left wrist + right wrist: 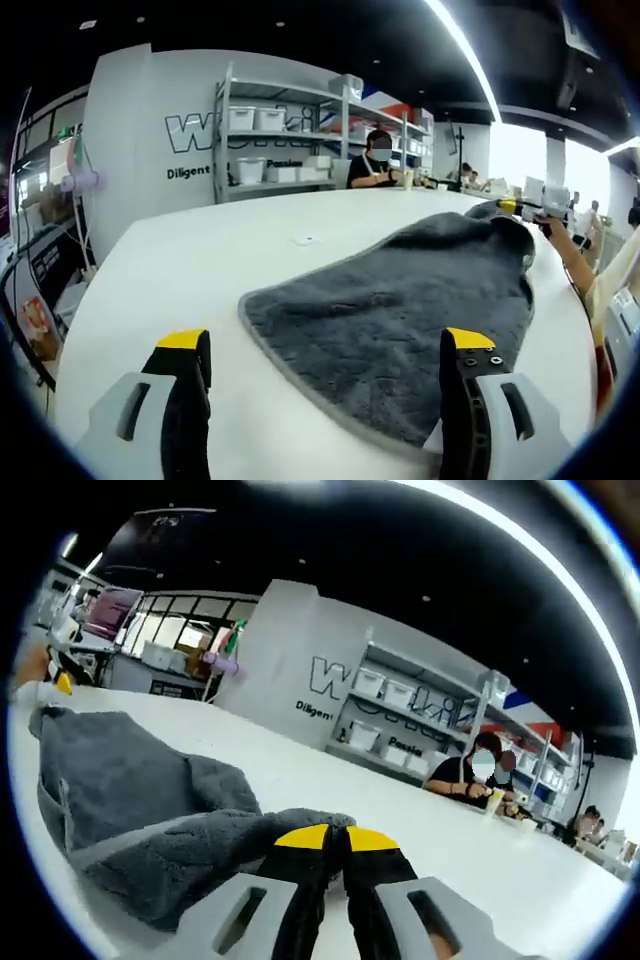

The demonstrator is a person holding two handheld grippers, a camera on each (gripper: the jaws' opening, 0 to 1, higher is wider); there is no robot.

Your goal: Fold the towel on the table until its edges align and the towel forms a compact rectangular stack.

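A dark grey towel (400,310) lies spread on the white table (180,270), its light-trimmed near corner pointing toward my left gripper (328,340). That gripper is open wide, one jaw over bare table and the other over the towel's near edge, with nothing held. At the towel's far corner the right gripper (510,207) pinches the cloth, which is raised a little there, and a person's forearm (565,255) is behind it. In the right gripper view, the right gripper (335,837) is shut on a folded edge of the towel (130,780), which bunches away to the left.
A small white tag (303,240) lies on the table beyond the towel. Shelves with white bins (270,140) stand against the back wall. A person (375,165) sits at the table's far side. The table's rounded edge (75,330) drops off on the left.
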